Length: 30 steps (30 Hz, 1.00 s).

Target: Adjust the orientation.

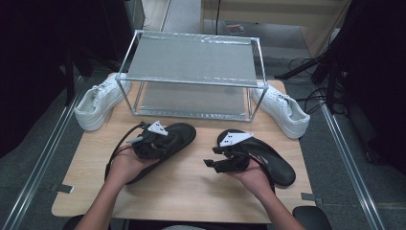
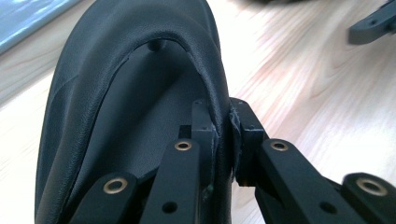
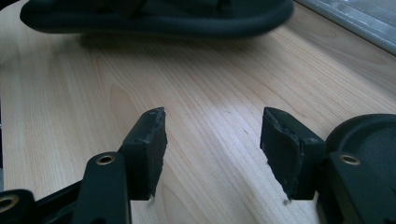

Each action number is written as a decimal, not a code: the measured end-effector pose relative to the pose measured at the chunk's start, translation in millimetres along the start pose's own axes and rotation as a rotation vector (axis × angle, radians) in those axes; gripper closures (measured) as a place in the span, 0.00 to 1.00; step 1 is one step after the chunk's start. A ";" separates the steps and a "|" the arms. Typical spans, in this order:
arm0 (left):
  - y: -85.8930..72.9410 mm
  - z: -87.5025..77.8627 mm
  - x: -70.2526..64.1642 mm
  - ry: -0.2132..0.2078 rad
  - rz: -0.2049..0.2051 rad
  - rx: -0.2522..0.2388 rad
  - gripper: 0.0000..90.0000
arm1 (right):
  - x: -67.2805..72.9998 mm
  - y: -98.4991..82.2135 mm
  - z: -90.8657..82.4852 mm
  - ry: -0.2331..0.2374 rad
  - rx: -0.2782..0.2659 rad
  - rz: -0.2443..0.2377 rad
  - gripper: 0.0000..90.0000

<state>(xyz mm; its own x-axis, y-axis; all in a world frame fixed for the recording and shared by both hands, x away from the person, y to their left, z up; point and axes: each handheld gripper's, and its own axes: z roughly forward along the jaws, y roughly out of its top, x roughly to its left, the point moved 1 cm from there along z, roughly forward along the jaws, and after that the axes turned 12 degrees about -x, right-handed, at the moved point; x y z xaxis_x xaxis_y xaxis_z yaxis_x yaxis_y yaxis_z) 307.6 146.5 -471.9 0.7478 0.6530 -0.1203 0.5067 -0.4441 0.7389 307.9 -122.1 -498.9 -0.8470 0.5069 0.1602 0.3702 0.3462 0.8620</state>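
Note:
Two black sandals lie on the wooden table. My left gripper is shut on the strap of the left sandal. In the left gripper view the two pads pinch the strap's edge, and the sandal stretches away ahead. The right sandal rests flat beside my right hand. My right gripper is open with nothing in it and points left over the table. Bare wood shows between its jaws, the left sandal lies across the far side, and the right sandal's edge sits close by.
A metal two-shelf rack stands at the back of the table. One white sneaker sits at its left and another at its right. Dark floor and cables surround the table.

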 end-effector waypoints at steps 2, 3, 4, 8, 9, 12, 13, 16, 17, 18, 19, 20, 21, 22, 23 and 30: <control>3.2 5.8 -5.0 -0.008 0.001 0.005 0.92 | -0.4 0.1 -0.1 -0.001 -0.001 0.001 0.47; 4.2 9.0 -7.4 -0.010 -0.002 0.004 0.92 | -0.5 0.1 -0.2 -0.001 -0.001 0.003 0.47; 5.0 12.1 -8.9 -0.016 -0.007 0.007 0.92 | -0.6 0.1 -0.3 -0.002 -0.001 0.003 0.47; 4.5 24.9 -16.8 -0.033 -0.022 0.004 0.92 | -0.9 -0.1 0.1 -0.001 0.001 0.003 0.47; 4.5 24.9 -16.8 -0.033 -0.022 0.004 0.91 | -0.9 -0.1 0.1 -0.001 0.001 0.003 0.47; 1.6 37.5 -21.7 -0.051 -0.021 0.012 0.91 | -0.8 -0.5 1.0 -0.005 0.006 0.006 0.47; 0.4 40.1 -21.6 -0.054 -0.030 0.012 0.91 | -0.8 -0.6 1.4 -0.006 0.007 0.004 0.47; -4.3 48.0 -20.7 -0.073 -0.037 0.015 0.92 | 0.0 -1.0 3.0 -0.005 0.009 -0.001 0.47; -5.8 50.8 -21.6 -0.075 -0.035 0.016 0.91 | 0.5 -1.1 3.5 -0.005 0.012 -0.001 0.47; -5.8 50.8 -21.6 -0.075 -0.035 0.016 0.91 | 0.8 -1.3 4.0 -0.003 0.015 -0.003 0.47; -6.9 52.8 -22.4 -0.077 -0.031 0.022 0.91 | 0.8 -1.4 4.8 -0.003 0.015 -0.006 0.47; -7.8 54.4 -23.3 -0.077 -0.029 0.023 0.91 | 0.8 -1.4 4.8 -0.003 0.015 -0.006 0.47; -8.0 54.5 -23.4 -0.078 -0.025 0.019 0.91 | 1.0 -1.5 5.6 -0.004 0.017 -0.007 0.47; -8.0 54.1 -22.7 -0.082 -0.026 0.015 0.91 | 1.0 -1.5 5.8 -0.004 0.017 -0.007 0.47; -8.5 53.9 -22.2 -0.084 -0.033 0.007 0.91 | 1.0 -1.6 6.0 -0.005 0.017 -0.007 0.47; -11.0 48.4 -16.7 -0.104 -0.072 -0.007 0.76 | 1.4 -1.7 6.2 -0.007 0.019 -0.007 0.47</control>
<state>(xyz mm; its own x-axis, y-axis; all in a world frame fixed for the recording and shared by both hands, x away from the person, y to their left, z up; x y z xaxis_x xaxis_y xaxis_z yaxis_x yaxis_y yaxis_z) 310.3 110.7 -510.1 0.7505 0.6153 -0.2411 0.5577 -0.3941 0.7305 308.5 -117.1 -503.1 -0.8469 0.5101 0.1501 0.3712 0.3651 0.8537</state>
